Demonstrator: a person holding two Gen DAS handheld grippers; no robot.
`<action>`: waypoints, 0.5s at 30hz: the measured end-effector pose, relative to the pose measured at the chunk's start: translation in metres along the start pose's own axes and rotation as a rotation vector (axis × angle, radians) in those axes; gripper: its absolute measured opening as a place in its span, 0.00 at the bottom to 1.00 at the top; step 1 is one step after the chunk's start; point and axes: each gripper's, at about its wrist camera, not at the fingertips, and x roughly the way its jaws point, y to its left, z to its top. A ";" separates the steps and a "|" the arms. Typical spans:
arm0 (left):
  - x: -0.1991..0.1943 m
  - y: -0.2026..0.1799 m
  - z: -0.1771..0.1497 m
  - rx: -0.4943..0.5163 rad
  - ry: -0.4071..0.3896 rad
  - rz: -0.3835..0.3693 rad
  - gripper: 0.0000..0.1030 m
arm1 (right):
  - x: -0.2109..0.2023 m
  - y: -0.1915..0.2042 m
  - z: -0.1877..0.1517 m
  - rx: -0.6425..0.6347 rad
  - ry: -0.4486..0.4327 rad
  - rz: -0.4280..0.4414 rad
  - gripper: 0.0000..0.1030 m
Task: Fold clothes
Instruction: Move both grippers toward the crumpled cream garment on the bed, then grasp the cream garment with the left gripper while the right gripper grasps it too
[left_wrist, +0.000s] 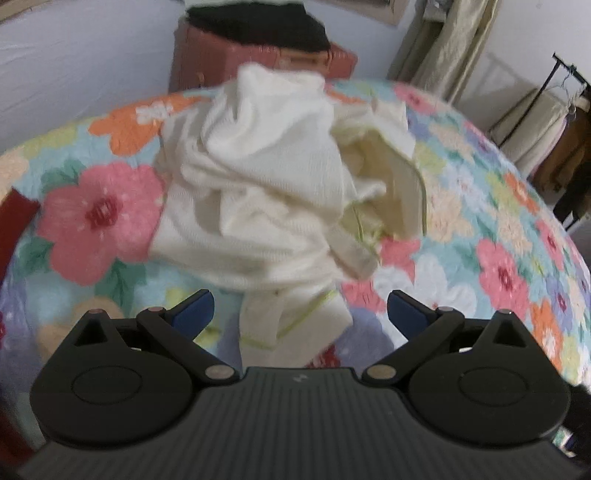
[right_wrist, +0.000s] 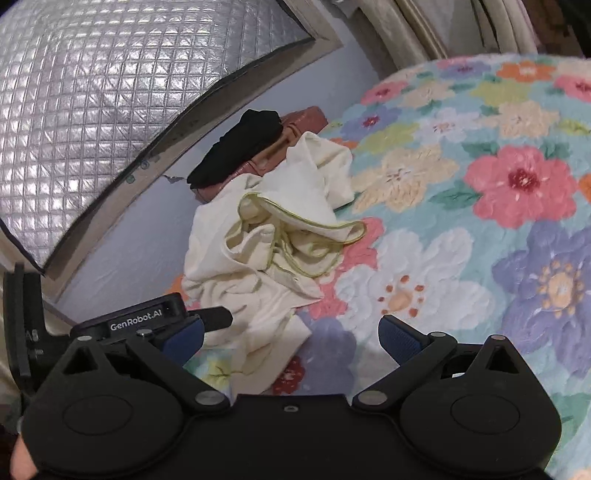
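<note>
Bed: the flowered quilt (right_wrist: 480, 192) fills both views, with the work lying on its near part, by the wall.
Box: a reddish box (left_wrist: 207, 55) with a dark cloth (left_wrist: 258, 26) on top stands just behind the heap.
Garment: the cream garment (left_wrist: 258, 184) sits on the quilt in a crumpled heap, green-trimmed edges (right_wrist: 295, 229) twisted over one another, a loose end trailing toward the grippers.
Progress: no flat panel, no straight fold line shows anywhere; by my judgement the folding of this piece is all left to do.
Left gripper (left_wrist: 300, 314): fingers spread wide, holding nothing, poised over the trailing end.
Right gripper (right_wrist: 290, 338): fingers wide apart too, empty, the loose end lying between them.
</note>
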 end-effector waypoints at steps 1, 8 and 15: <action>-0.002 0.000 0.004 0.007 -0.010 0.004 0.97 | 0.000 0.005 0.008 -0.003 0.018 0.023 0.99; -0.025 0.038 0.050 -0.133 0.003 -0.115 0.91 | -0.007 0.040 0.063 -0.006 0.162 0.161 1.00; -0.022 0.065 0.107 -0.273 -0.044 -0.032 0.94 | 0.023 0.057 0.108 0.001 0.202 0.161 1.00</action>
